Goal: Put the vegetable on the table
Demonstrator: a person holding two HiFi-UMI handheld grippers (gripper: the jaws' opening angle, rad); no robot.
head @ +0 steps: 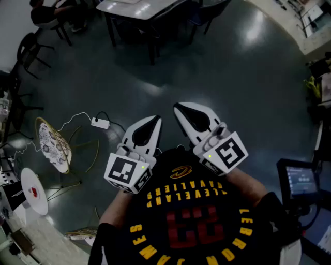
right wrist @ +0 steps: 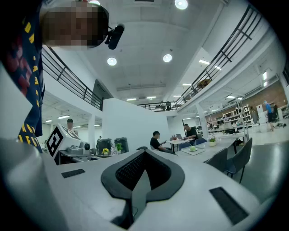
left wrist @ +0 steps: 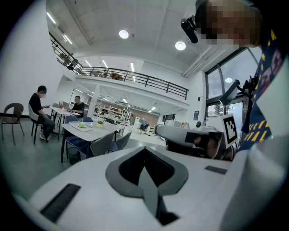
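Observation:
No vegetable shows in any view. In the head view I hold both grippers close to my chest, above the dark floor. My left gripper [head: 154, 121] is shut with nothing in it, its jaws pointing away from me. My right gripper [head: 180, 109] is shut and empty too, beside the left one. In the left gripper view the left gripper [left wrist: 144, 151] has its black pads pressed together, and the other gripper's body [left wrist: 194, 137] shows to its right. The right gripper [right wrist: 143, 155] looks the same in its own view, pads closed on nothing.
A white table [head: 137, 8] with dark chairs stands far ahead; it shows as a table with a tray [left wrist: 90, 127] and people seated behind. A round patterned side table [head: 51, 145], a white cable with a power adapter [head: 100, 123] and a monitor [head: 302, 181] lie around me.

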